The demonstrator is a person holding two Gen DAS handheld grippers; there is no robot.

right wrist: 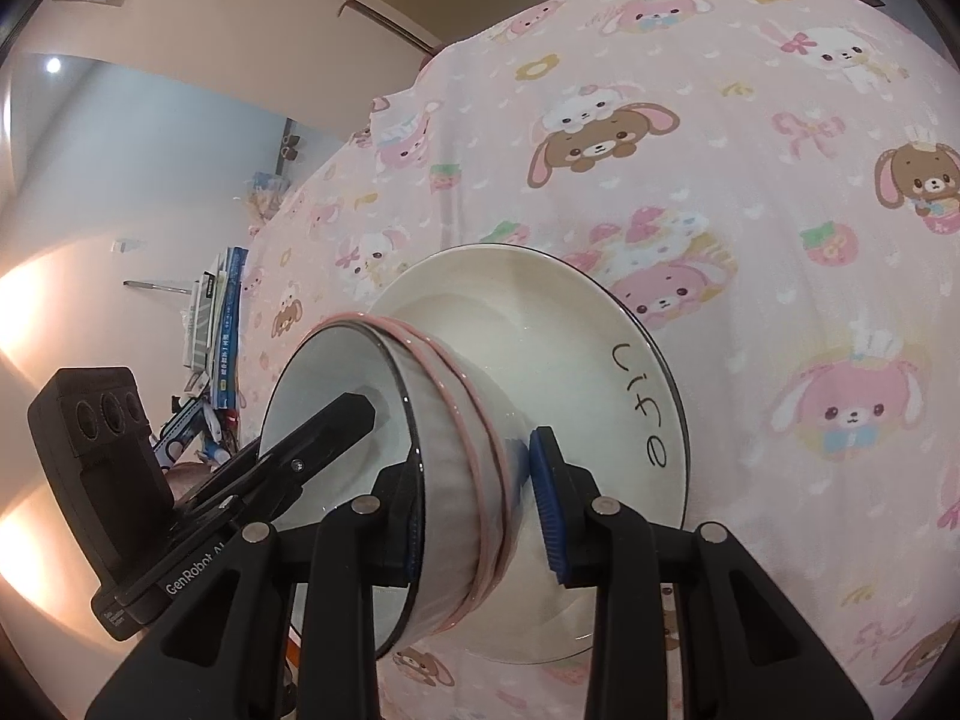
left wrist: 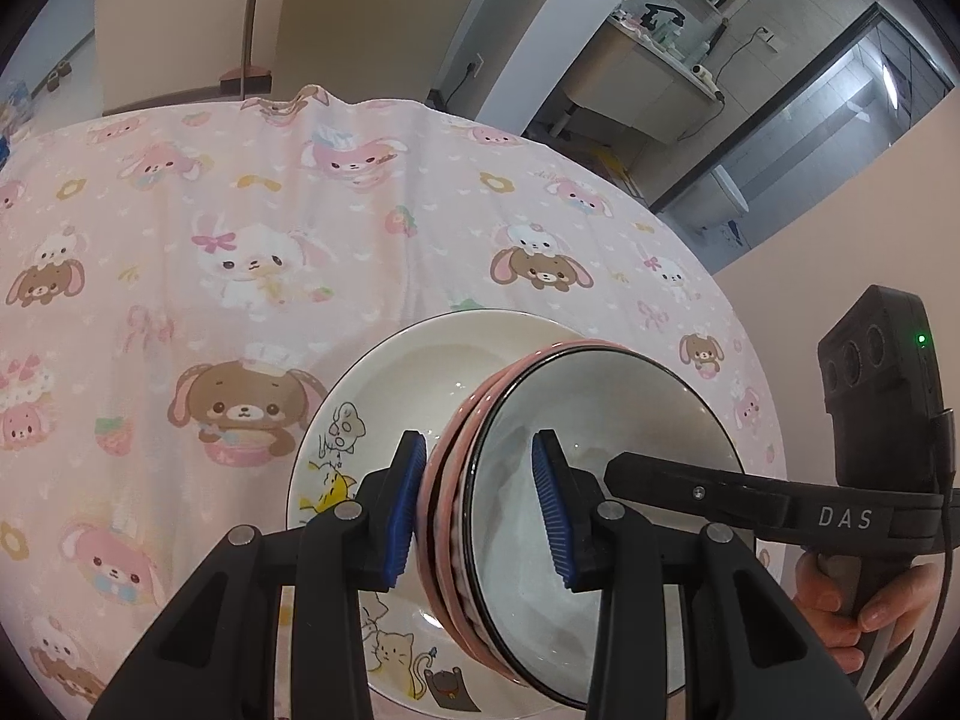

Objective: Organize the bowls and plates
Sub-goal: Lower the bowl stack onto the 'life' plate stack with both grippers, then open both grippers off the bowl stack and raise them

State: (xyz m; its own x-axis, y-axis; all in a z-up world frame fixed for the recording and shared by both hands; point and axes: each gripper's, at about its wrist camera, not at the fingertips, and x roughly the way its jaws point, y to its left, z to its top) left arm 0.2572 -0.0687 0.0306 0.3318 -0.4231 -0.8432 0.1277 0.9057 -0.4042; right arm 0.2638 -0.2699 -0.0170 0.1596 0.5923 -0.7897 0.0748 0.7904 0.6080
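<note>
A stack of nested bowls [left wrist: 600, 420], pink outside with a dark-rimmed white bowl innermost, leans over a white plate [left wrist: 414, 372] printed with cartoon cats. My left gripper [left wrist: 480, 504] is shut on the stack's near-left wall, one blue pad outside and one inside. My right gripper [right wrist: 480, 516] is shut on the opposite wall of the bowl stack [right wrist: 456, 420], again with one pad on each side. The plate [right wrist: 600, 324] reads "life" on its rim. I cannot tell whether the stack's base rests in the plate. Each view shows the other gripper's finger [left wrist: 660, 474] reaching into the bowl.
A pink tablecloth [left wrist: 240, 210] with bunny prints covers the round table. Its edge curves close by on the right of the left wrist view. A hand [left wrist: 840, 594] holds the right gripper's handle. Books [right wrist: 222, 312] stand beyond the table's left edge.
</note>
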